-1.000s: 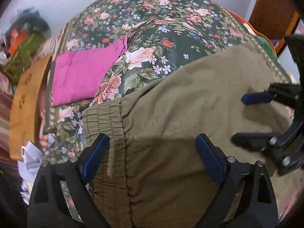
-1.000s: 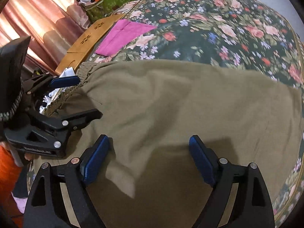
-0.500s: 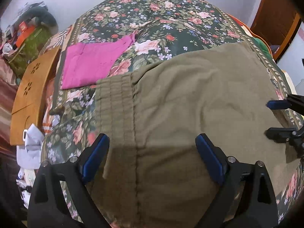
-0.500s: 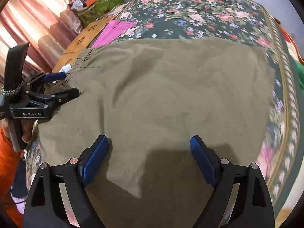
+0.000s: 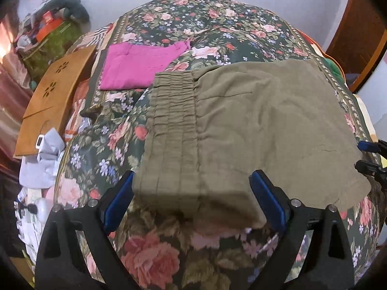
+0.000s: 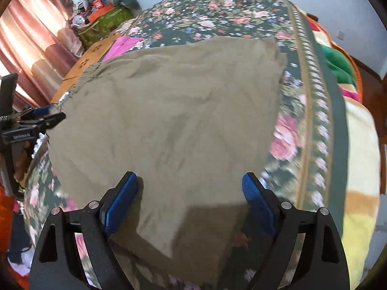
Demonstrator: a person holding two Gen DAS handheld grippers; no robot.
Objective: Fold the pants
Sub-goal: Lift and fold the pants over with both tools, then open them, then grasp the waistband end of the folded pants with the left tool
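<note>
Olive-green pants (image 5: 254, 130) lie folded into a flat rectangle on the floral bedspread (image 5: 217, 24), with the elastic waistband (image 5: 171, 120) at the left. My left gripper (image 5: 192, 201) is open and empty, above the near edge at the waistband end. My right gripper (image 6: 189, 203) is open and empty, above the near edge of the pants (image 6: 174, 111) at the other end. The right gripper shows at the right edge of the left wrist view (image 5: 368, 157). The left gripper shows at the left of the right wrist view (image 6: 47, 116).
A folded magenta cloth (image 5: 137, 67) lies beyond the waistband. A wooden board (image 5: 50, 99) and loose clothes (image 5: 41, 157) sit off the bed's left side. A cluttered green box (image 5: 48, 41) stands by the far wall. Coloured blankets (image 6: 338, 65) lie along the right edge.
Both grippers have pulled back and up from the pants, staying open. The pants now lie further away, with their near edge showing and bedspread visible in front.
</note>
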